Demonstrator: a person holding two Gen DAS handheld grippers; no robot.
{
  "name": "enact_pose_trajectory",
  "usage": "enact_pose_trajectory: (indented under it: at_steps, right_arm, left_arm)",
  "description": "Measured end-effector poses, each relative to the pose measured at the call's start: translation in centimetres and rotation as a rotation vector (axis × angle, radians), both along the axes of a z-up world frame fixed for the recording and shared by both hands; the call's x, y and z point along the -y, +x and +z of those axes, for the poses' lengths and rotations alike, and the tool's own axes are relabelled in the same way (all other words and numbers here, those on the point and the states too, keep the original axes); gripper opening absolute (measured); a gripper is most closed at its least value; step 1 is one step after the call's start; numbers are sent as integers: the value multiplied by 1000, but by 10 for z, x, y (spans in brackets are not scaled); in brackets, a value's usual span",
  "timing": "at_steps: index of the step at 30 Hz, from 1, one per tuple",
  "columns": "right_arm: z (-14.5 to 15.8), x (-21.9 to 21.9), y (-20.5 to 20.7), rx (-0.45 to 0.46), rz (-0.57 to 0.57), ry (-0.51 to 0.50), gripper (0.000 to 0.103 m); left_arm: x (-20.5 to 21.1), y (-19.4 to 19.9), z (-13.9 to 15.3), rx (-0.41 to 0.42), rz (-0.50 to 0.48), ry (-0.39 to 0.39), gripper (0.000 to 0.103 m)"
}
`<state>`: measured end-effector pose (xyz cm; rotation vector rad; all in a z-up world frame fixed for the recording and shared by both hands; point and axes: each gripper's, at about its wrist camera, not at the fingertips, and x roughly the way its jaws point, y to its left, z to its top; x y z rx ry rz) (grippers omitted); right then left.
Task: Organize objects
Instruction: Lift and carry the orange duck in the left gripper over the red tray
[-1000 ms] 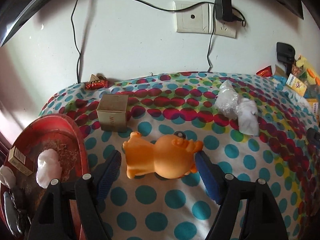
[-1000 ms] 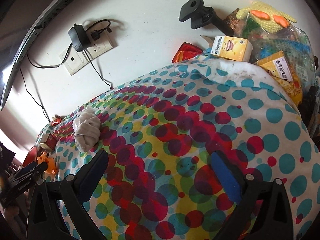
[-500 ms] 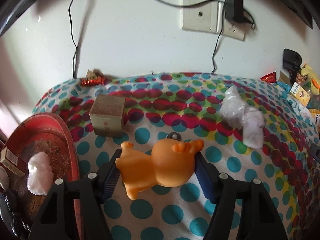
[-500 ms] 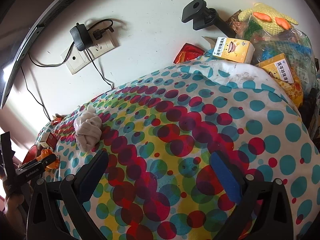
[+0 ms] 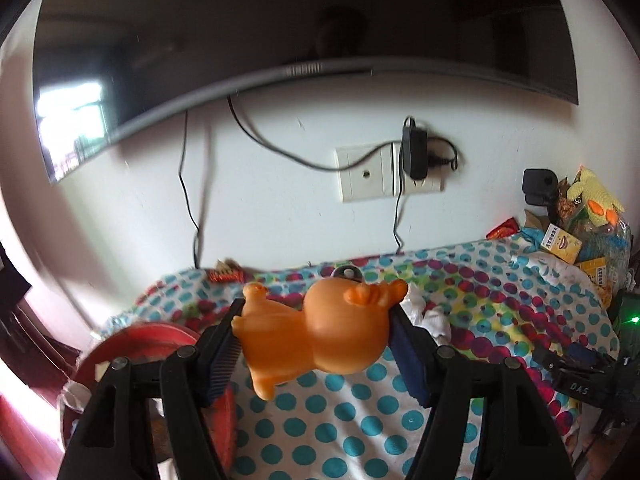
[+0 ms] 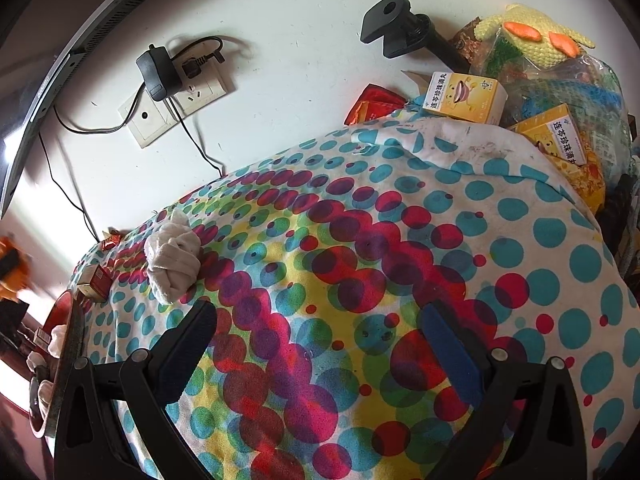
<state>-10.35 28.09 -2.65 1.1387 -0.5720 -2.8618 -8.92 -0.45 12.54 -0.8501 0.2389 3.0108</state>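
Note:
My left gripper [image 5: 316, 344] is shut on an orange rubber toy animal [image 5: 320, 328] and holds it in the air above the dotted tablecloth [image 5: 360, 420]. The toy also shows blurred at the left edge of the right wrist view [image 6: 12, 268]. My right gripper [image 6: 320, 344] is open and empty, low over the cloth. A crumpled white cloth [image 6: 174, 256] lies left of it; it shows behind the toy in the left wrist view [image 5: 428, 312]. A red tray [image 5: 132, 344] sits at the table's left end.
A small red and gold box [image 6: 94, 282] lies near the tray [image 6: 64, 344], which holds small items. Yellow medicine boxes [image 6: 464, 98] and a bag pile [image 6: 560, 80] crowd the far right corner. A wall socket with charger [image 5: 412, 164] and a monitor edge are behind.
My left gripper closed on the orange toy and lifted it off the cloth, tilting upward toward the wall. The right gripper stayed nearly still.

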Motion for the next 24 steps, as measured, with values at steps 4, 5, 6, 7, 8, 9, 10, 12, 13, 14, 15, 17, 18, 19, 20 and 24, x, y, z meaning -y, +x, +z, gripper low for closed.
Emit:
enact_pose_trajectory:
  at_steps: [4, 5, 6, 7, 8, 9, 10, 12, 13, 14, 15, 17, 18, 19, 20, 24]
  right_arm:
    - [0, 0, 0, -2, 1, 1, 102]
    - [0, 0, 0, 1, 1, 1, 102]
    - [0, 0, 0, 2, 2, 0, 103]
    - [-1, -1, 1, 1, 2, -1, 103]
    - [-1, -1, 0, 2, 1, 0, 103]
    - [-2, -1, 0, 3, 2, 0, 103]
    - [-2, -1, 1, 4, 5, -2, 103]
    - [-4, -1, 2, 6, 7, -3, 103]
    - [-4, 0, 2, 5, 6, -2, 103]
    - [-5, 0, 3, 5, 6, -3, 103]
    - [-5, 0, 3, 6, 6, -3, 103]
    - [-5, 0, 3, 6, 5, -4, 103]
    - [-5, 0, 3, 6, 5, -4, 103]
    - [-5, 0, 4, 6, 4, -4, 103]
    - [-5, 0, 4, 6, 5, -4, 103]
    - [-5, 1, 5, 7, 8, -4, 103]
  left_arm:
    - [6, 17, 24, -41, 7, -17, 69]
    - [8, 20, 28, -48, 11, -21, 69]
    - [9, 23, 33, -55, 17, -27, 69]
    - [13, 26, 38, -65, 24, -33, 69]
    - [16, 27, 41, -69, 31, -34, 69]
    - [20, 29, 44, -73, 41, -31, 69]
    - [25, 31, 47, -76, 48, -31, 69]
    - [32, 33, 50, -82, 62, -38, 69]
    - [37, 34, 51, -81, 71, -42, 69]
    - [41, 34, 51, -82, 80, -44, 69]
    - [47, 35, 52, -84, 94, -48, 69]
    - [57, 34, 50, -77, 112, -53, 69]
    - [64, 34, 48, -75, 128, -57, 69]
    - [70, 34, 47, -74, 142, -59, 69]
    - [76, 33, 46, -72, 153, -60, 69]
    - [120, 31, 43, -52, 227, -63, 69]
